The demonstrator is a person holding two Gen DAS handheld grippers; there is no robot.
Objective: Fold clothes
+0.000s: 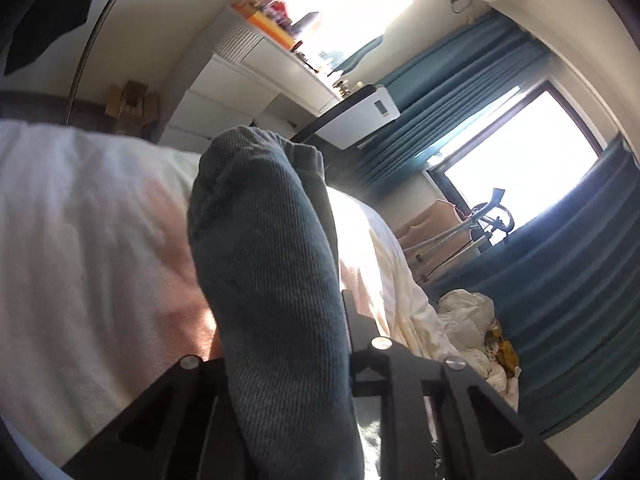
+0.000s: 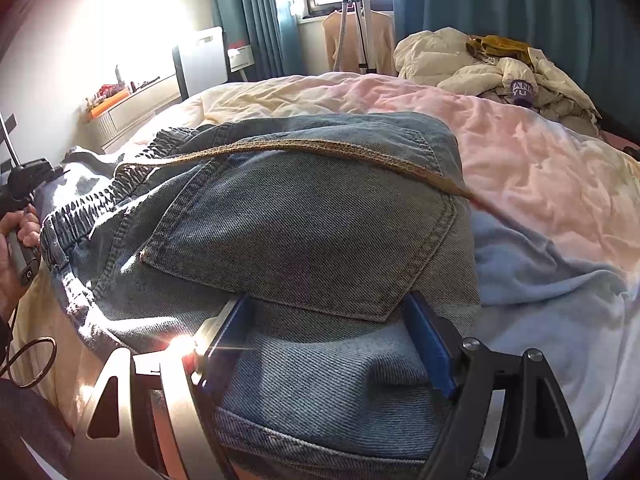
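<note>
One pair of jeans (image 2: pixel 304 216) lay on bed (image 2: pixel 540 184), back pocket up, one tan strap (image 2: pixel 280 148) across it. Right gripper (image 2: pixel 328 332) spread wide, two blue pads either side of denim fold, not pinching. Left gripper (image 1: pixel 280 280) nearly closed, clamping one bunched fold of jeans (image 1: pixel 260 240), lifted above bed (image 1: pixel 80 220). One heap of cream clothes (image 2: pixel 480 64) far corner.

Jeans (image 2: pixel 304 216) fill near bed, bare quilt (image 2: pixel 540 184) beyond, clothes heap (image 2: pixel 492 68) blocks far corner
</note>
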